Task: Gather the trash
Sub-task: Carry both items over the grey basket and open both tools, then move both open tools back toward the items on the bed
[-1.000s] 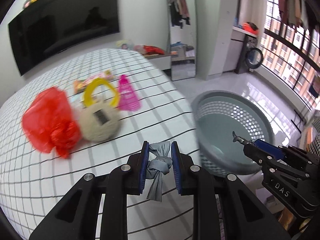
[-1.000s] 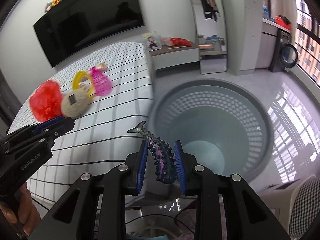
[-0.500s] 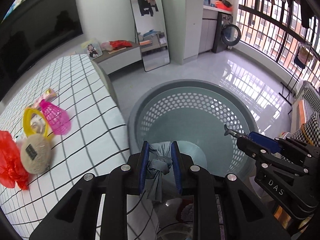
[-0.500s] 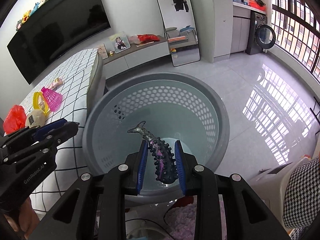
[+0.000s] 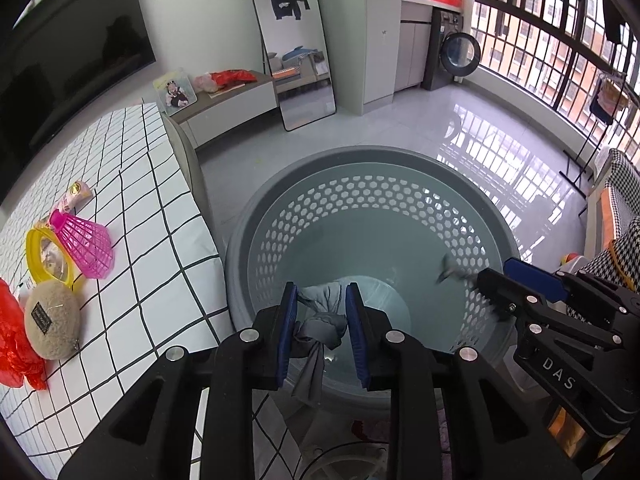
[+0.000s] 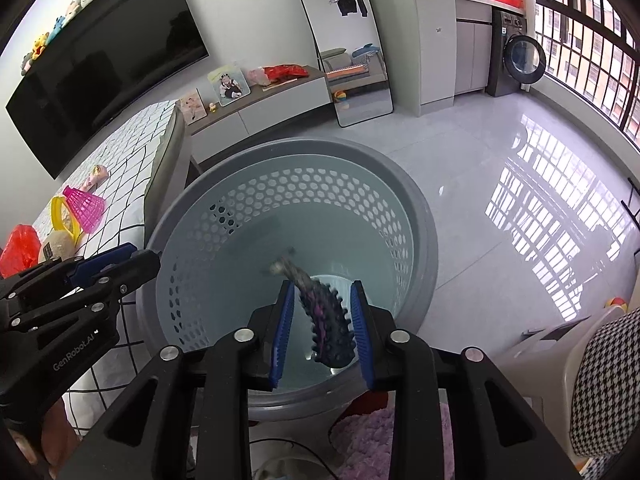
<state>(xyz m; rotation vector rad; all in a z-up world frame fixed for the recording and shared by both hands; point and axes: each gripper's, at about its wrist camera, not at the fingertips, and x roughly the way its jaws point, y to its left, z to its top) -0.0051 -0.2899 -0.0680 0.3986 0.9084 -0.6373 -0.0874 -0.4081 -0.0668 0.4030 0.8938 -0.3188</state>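
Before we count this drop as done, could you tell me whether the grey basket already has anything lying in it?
Apparently empty: the grey basket's visible floor is bare; part hides behind the spiky toy.

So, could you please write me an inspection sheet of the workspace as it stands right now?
Surface: checked white bed cover, beside the grey perforated basket.
Job's things: knotted grey cloth and dark spiky toy, both over the basket.
Clutter: red bag, beige pouch, yellow ring, pink shuttlecock, on the bed.
Grippers: left gripper and right gripper have just been opening; items between the jaws.
Cables: thin dark cable under the basket.
Surroundings: television, mirror, washing machine.
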